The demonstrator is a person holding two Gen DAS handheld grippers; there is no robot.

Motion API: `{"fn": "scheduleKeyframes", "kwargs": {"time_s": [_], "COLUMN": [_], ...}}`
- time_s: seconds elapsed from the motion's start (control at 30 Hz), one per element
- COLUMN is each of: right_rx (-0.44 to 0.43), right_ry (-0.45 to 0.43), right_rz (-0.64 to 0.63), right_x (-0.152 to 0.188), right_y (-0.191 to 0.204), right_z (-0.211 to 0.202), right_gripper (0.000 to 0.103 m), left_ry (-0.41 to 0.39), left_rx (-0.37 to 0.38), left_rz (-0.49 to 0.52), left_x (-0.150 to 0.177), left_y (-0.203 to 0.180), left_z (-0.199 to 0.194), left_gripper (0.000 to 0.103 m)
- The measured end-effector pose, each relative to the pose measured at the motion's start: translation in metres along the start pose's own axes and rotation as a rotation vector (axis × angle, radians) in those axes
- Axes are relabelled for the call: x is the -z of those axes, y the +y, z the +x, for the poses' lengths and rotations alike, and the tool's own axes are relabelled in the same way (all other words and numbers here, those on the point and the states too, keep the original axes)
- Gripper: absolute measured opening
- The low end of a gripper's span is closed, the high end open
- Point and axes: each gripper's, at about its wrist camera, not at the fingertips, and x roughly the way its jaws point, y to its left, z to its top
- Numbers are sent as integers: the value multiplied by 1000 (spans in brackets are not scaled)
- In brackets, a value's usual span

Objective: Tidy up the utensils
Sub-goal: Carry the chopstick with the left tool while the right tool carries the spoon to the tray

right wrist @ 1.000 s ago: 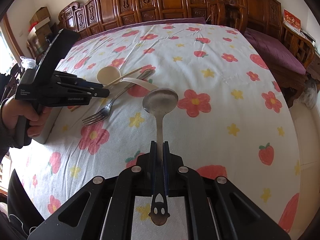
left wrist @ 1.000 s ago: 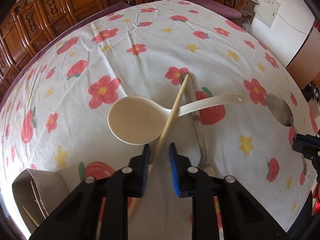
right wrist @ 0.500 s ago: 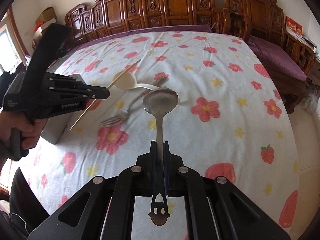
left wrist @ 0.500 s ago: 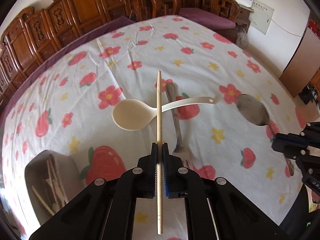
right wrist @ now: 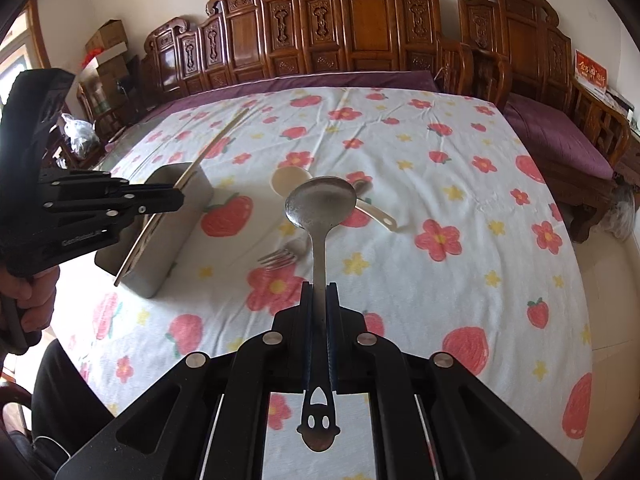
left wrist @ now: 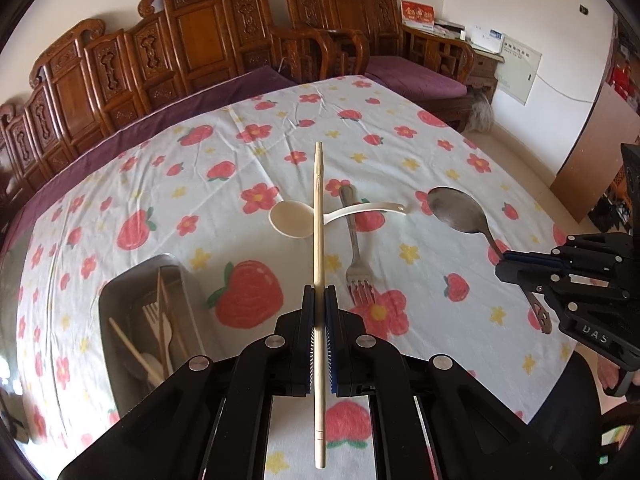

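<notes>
Left tongs [left wrist: 319,300]: closed tight on a wooden chopstick [left wrist: 318,216], gripped partway along its length; the stick is lifted clear of the table, above the cloth.
Right tongs [right wrist: 319,300]: clamped on the handle of a metal spoon [right wrist: 320,206], bowl forward, raised off the table; the cut-out end of the handle sticks out behind the pads.
Tray [left wrist: 116,300]: grey metal, near the table's left edge, holding a fork, a pale spoon and several chopsticks.
White spoon [left wrist: 292,220]: lying mid-table, to the right of the tray, its handle crossing over the fork's handle.
Fork [left wrist: 356,248]: metal, flat on the cloth, tines towards the near edge.
Table [left wrist: 400,128]: covered by a white cloth printed with red flowers, strawberries and yellow stars.
Hand [right wrist: 34,300]: grips the handle of the left tool, at the left of the right wrist view.
Chairs [right wrist: 360,28]: carved wood, along the far edge.
</notes>
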Motion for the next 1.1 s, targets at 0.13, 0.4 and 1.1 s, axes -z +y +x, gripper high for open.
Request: {"fn": "scheduleKeyframes", "kwargs": {"time_s": [0.13,0.4,1.1], "right_rx": [-14,-41,-112], "right_ry": [-10,-32,-56], "right_rz": [-6,-26,-98], "right_x": [-3,-17,-49], "right_y": [14,38,99], "right_z": [-2,-5,-1], "right_gripper": [8,8,8], "left_ry": [-24,-62,-49], "left_rx": [-7,-49,-117], "left_rz": [-33,-66,-241], "left_x": [8,10,38], "left_y": [11,41,122], "left_z": [-16,-47,-44], "left_gripper": [4,5,5]}}
